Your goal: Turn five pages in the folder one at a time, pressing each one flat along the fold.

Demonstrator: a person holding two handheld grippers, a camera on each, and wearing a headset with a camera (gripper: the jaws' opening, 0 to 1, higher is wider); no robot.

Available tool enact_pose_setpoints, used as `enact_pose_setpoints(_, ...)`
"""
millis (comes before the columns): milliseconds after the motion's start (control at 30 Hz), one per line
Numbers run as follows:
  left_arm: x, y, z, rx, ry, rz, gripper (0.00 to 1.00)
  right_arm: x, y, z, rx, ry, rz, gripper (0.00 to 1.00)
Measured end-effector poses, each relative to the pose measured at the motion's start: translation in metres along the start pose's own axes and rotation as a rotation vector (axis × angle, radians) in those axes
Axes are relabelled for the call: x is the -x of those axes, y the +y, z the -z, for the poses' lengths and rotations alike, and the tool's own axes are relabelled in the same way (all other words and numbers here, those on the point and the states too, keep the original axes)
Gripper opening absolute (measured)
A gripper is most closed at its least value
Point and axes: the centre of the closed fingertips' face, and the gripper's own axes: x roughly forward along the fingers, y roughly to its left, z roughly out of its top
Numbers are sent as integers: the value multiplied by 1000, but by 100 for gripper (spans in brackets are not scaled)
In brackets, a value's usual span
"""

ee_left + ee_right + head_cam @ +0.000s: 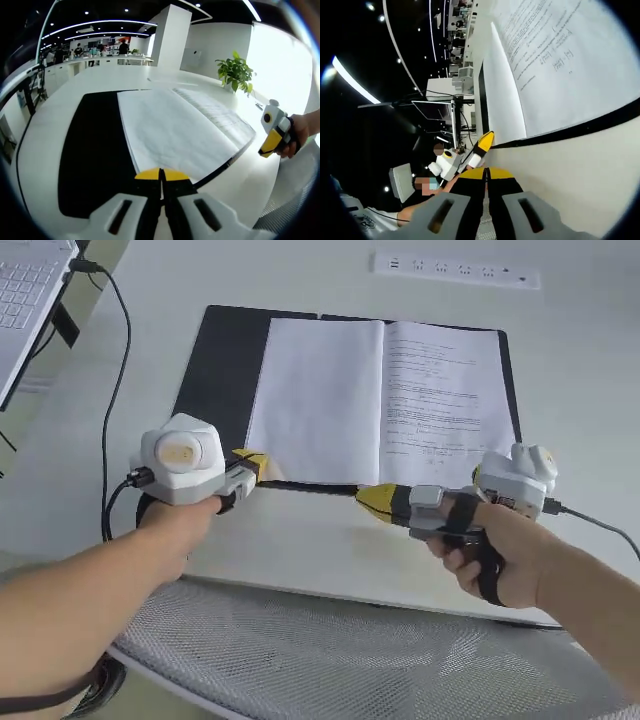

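Note:
A black folder [215, 365] lies open on the white table, with a blank white page [318, 400] on the left and a printed page [445, 395] on the right. My left gripper [250, 462] is shut, its yellow tips at the near left corner of the blank page [170, 132]. My right gripper [372, 498] is shut too, held on its side just off the folder's near edge, below the fold. In the right gripper view the printed page [565, 60] fills the upper right and the left gripper [482, 145] shows beyond. The right gripper [272, 142] appears in the left gripper view.
A laptop [25, 290] sits at the far left with a black cable [118, 380] running down beside the folder. A white power strip [455, 268] lies behind the folder. A mesh chair seat [330, 660] is below the table's near edge. A potted plant [235, 72] stands behind.

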Motion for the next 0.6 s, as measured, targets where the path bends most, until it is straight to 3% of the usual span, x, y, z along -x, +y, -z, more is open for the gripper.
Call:
enact_pose_setpoints(67, 0, 0, 0, 14, 8, -6, 0, 6, 4, -1, 23, -17, 2, 5)
enact_pose_setpoints(167, 2, -4, -2, 35, 23, 3, 2, 22, 12, -12, 117, -82, 14, 11)
enact_pose_setpoints(267, 11, -15, -11, 28, 1, 35, 13, 43, 20, -22, 168, -164, 39, 21)
enact_pose_setpoints(333, 18, -22, -18, 54, -5, 66, 22, 59, 27, -29, 204, -222, 51, 25)
enact_pose_setpoints(433, 32, -30, -28, 32, -23, 96, 30, 82, 35, -35, 244, -287, 78, 29)
enact_pose_setpoints(600, 53, -34, -35, 32, -25, 121, 37, 116, 40, -41, 360, -363, 176, 32)
